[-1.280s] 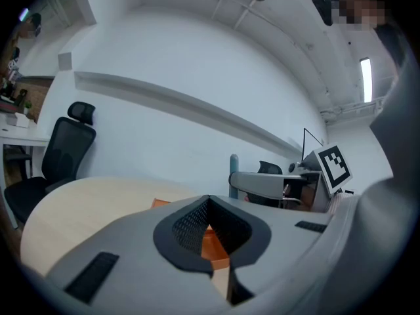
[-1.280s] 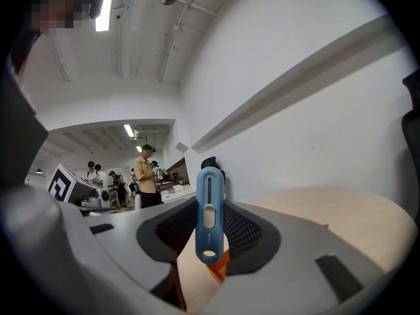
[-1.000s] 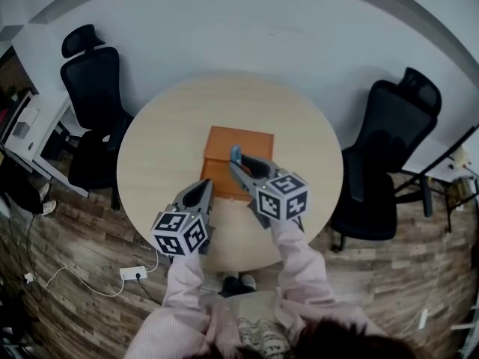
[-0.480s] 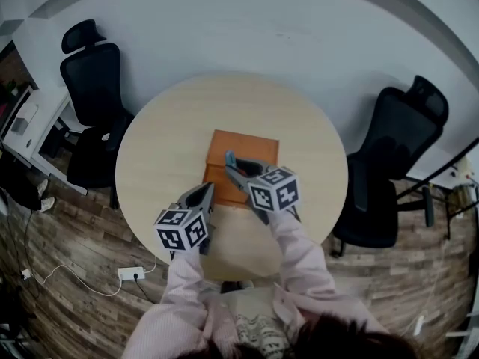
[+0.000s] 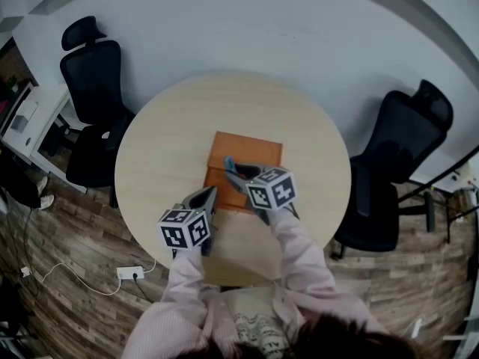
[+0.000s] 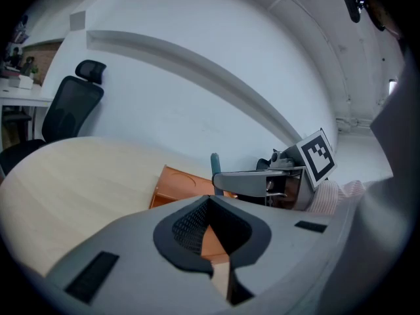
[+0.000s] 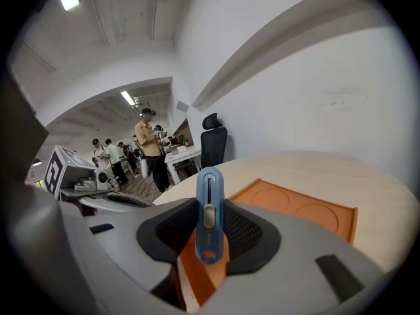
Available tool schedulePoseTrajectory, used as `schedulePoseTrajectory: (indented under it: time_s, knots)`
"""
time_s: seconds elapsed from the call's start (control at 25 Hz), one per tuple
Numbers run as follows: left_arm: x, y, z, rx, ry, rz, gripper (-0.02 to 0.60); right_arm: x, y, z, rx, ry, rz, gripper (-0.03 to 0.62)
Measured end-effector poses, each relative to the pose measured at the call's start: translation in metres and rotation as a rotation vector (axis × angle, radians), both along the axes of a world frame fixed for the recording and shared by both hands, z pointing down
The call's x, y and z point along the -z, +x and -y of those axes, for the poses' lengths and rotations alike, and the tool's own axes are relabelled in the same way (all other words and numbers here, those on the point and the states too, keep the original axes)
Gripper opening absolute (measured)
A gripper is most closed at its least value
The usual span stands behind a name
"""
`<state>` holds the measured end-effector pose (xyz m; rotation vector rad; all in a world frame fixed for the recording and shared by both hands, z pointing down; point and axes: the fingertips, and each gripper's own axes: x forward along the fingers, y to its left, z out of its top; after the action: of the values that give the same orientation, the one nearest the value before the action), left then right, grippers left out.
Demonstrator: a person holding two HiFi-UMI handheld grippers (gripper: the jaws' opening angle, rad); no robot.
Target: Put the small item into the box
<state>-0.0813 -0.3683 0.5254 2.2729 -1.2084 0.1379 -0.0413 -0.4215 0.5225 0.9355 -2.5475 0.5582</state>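
1. We see a round wooden table [image 5: 161, 144] with an orange box [image 5: 253, 149] near its middle
2. Right gripper [image 5: 231, 166] reaches in over the near-left part of the box, its marker cube towards the person
3. In the right gripper view its jaws are clenched on the small blue item [image 7: 209, 223]; both dark pads press its sides
4. The item is slim, stands upright between the pads and has a pale slider on its face
5. So the item is in the right gripper's grasp above the box's near edge, not lying in the box
6. The box top shows two round recesses in the right gripper view; we cannot tell whether the box is open
7. Left gripper [image 5: 209, 194] is at the near-left of the box, over bare table, apart from the box
8. In the left gripper view its jaws meet at the tips with nothing between them, only box and table showing through the gap
9. Black office chairs stand left [image 5: 93, 73] and right [image 5: 400, 152] of the table
10. People [image 7: 149, 148] stand far back in the right gripper view
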Motion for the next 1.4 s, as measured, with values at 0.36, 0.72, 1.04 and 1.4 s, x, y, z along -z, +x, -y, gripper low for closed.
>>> schedulePoseTrajectory:
  time_s: [0.36, 0.72, 1.04, 1.4]
  knots:
    - [-0.018, 0.002, 0.004, -0.001, -0.049, -0.005, 0.014, -0.039, -0.005, 0.006, 0.062, -0.12, -0.088, 0.14]
    - [-0.031, 0.004, 0.006, -0.007, -0.092, 0.002, 0.014, -0.07, -0.008, 0.006, 0.124, -0.198, -0.194, 0.14]
    - [-0.041, 0.008, 0.004, -0.012, -0.122, 0.007, 0.015, -0.097, -0.008, -0.002, 0.17, -0.286, -0.27, 0.14]
    - [-0.047, 0.007, 0.0, -0.008, -0.141, 0.009, 0.014, -0.126, -0.005, -0.007, 0.175, -0.351, -0.384, 0.14]
